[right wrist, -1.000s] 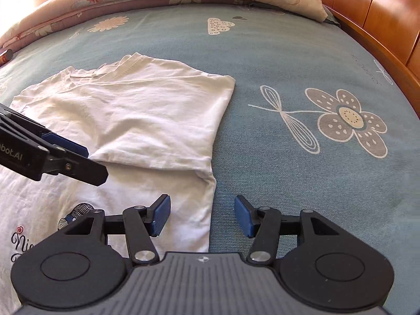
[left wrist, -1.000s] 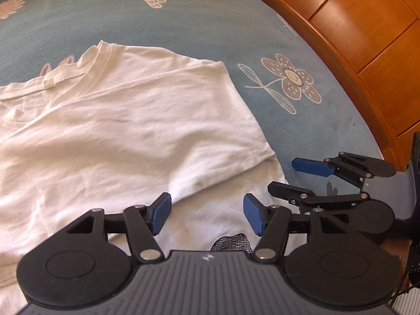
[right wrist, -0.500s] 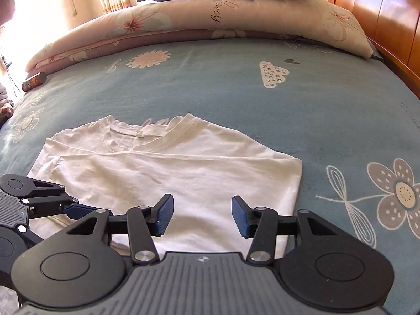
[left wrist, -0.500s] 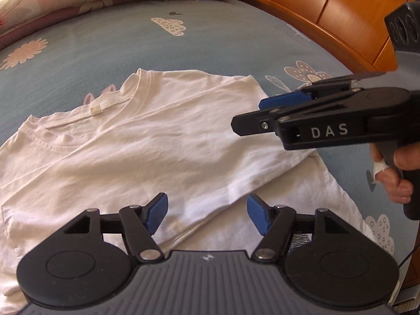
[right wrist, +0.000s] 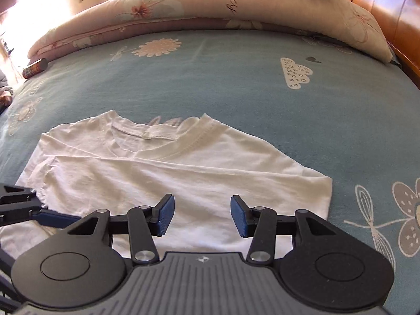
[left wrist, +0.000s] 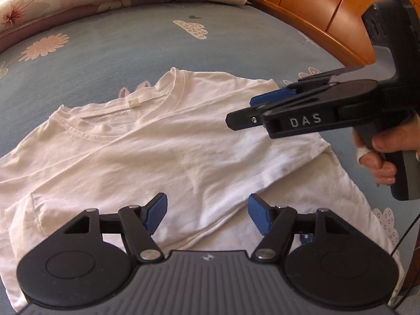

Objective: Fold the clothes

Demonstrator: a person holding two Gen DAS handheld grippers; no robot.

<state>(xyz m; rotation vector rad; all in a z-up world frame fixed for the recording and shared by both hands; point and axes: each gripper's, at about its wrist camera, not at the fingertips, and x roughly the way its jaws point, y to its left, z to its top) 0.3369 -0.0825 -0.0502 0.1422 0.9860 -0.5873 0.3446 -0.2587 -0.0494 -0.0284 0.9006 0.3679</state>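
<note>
T-shirt, white, is laid flat on the bed, sleeves folded in over the chest, collar toward the pillows. Left gripper is held over its lower half, fingers released and nothing gripped between them. Right gripper is parked above the hem, fingers apart too, gripping nothing. Blue flowered sheet is spread underneath, a quilt is piled at the far end, wooden headboard alongside.
</note>
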